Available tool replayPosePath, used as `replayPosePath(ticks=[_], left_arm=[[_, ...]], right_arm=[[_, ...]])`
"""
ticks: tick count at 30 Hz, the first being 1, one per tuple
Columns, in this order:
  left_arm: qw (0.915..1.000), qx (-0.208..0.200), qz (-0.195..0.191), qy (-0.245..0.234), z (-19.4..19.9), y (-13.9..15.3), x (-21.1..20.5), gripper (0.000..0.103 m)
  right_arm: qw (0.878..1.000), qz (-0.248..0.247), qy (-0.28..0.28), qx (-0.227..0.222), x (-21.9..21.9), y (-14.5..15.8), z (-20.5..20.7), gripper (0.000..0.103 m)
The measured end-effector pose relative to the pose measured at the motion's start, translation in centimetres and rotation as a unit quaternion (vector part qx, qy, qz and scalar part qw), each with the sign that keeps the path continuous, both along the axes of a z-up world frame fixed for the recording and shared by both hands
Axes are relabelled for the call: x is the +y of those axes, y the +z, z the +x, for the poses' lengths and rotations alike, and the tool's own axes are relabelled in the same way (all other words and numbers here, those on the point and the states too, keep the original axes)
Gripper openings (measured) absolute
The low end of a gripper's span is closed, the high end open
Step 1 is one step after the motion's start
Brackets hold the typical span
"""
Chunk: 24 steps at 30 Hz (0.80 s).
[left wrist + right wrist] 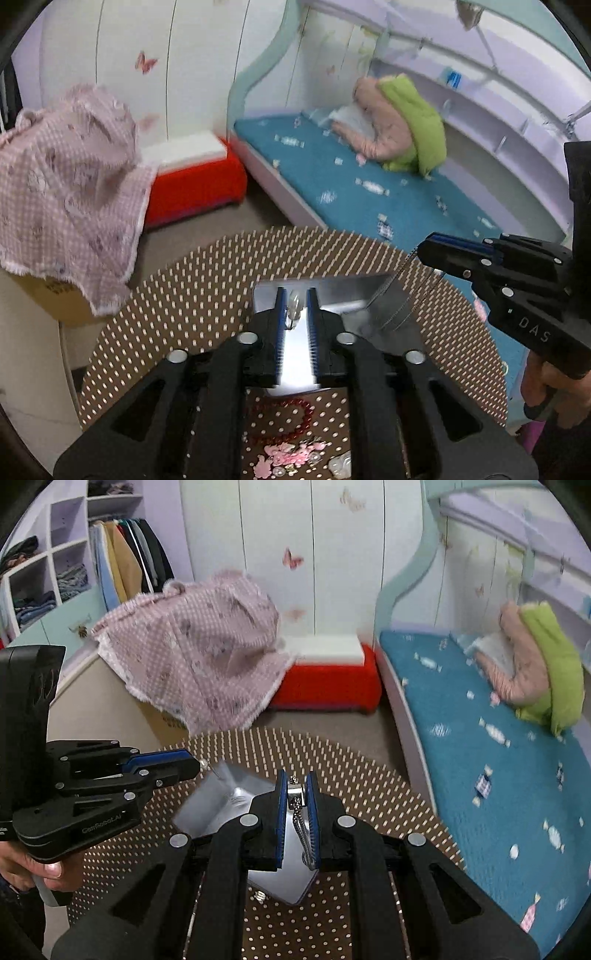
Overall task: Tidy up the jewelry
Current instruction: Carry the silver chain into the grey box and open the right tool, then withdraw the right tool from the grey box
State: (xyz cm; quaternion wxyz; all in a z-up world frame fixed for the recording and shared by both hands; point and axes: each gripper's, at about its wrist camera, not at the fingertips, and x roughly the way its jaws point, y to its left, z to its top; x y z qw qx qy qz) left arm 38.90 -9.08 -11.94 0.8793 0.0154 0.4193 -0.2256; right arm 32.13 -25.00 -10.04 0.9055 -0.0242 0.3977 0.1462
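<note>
My left gripper (295, 300) is shut on a small pearl earring (294, 308) with a hook, held above a silver open box (332, 295) on the round brown dotted table (184, 295). My right gripper (295, 786) is shut on a silver chain necklace (300, 823) with a square pendant (295, 794), over the same box (207, 808). The right gripper also shows in the left wrist view (428, 247) with the chain (395, 280) hanging from it. The left gripper shows in the right wrist view (199, 766). A red bead bracelet (291, 413) and pink charms (291, 454) lie on the table below.
A pink checked cloth (192, 650) covers a cardboard box behind the table. A red and white stool (328, 679) stands by the wardrobe. A bed with a blue cover (498, 760) lies to the right, with folded quilts (543, 664) on it.
</note>
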Motion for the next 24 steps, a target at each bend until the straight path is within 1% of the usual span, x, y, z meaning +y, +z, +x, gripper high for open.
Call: replayPosePath(ticks=[1, 2, 3, 4, 5, 6, 7, 8, 9, 10, 13, 16, 24], left_arm=[[0.9999, 0.002, 0.008, 0.008, 0.1, -0.6, 0.2, 0.056], [0.9996, 0.000, 0.018, 0.021, 0.0, -0.9, 0.4, 0.075], [0.9991, -0.005, 0.025, 0.034, -0.2, -1.0, 0.6, 0.092], [0.9985, -0.014, 0.030, 0.044, -0.5, -1.0, 0.9, 0.092], [0.9979, -0.018, 0.037, 0.050, -0.7, -0.9, 1.2, 0.092], [0.9970, -0.022, 0.045, 0.059, -0.8, -0.9, 1.5, 0.093], [0.9957, -0.028, 0.053, 0.071, -1.0, -0.8, 1.8, 0.094], [0.9940, -0.036, 0.060, 0.083, -1.3, -0.6, 2.2, 0.095], [0.9920, -0.048, 0.064, 0.098, -1.8, -0.3, 2.7, 0.095], [0.9900, -0.058, 0.065, 0.111, -2.3, 0.0, 3.1, 0.096], [0.9838, -0.090, 0.064, 0.141, -4.3, 1.2, 4.5, 0.097], [0.9784, -0.113, 0.063, 0.161, -6.2, 2.6, 5.4, 0.097], [0.9709, -0.157, 0.042, 0.176, -10.7, 6.6, 6.1, 0.097]], right_arm=[[1.000, 0.000, -0.004, 0.015, -0.1, -0.8, 0.3, 0.016], [1.000, 0.001, -0.009, 0.021, -0.1, -1.2, 0.4, 0.031], [1.000, 0.000, -0.015, 0.023, -0.3, -1.5, 0.3, 0.055], [1.000, -0.001, -0.024, 0.019, -0.4, -1.7, 0.0, 0.065], [0.999, 0.002, -0.028, 0.016, -0.6, -1.7, -0.3, 0.072], [0.999, 0.007, -0.031, 0.014, -0.8, -1.6, -0.6, 0.075], [0.999, 0.012, -0.038, 0.009, -1.0, -1.5, -1.0, 0.081], [0.999, 0.014, -0.047, 0.003, -1.4, -1.2, -1.2, 0.084], [0.998, 0.013, -0.057, -0.005, -1.7, -1.0, -1.5, 0.093], [0.997, 0.015, -0.069, -0.019, -2.0, -0.6, -2.2, 0.095], [0.995, 0.031, -0.090, -0.041, -2.8, 0.5, -3.3, 0.095], [0.992, 0.031, -0.106, -0.067, -3.1, 1.8, -4.6, 0.095], [0.986, 0.049, -0.113, -0.113, -2.6, 5.7, -8.2, 0.095]])
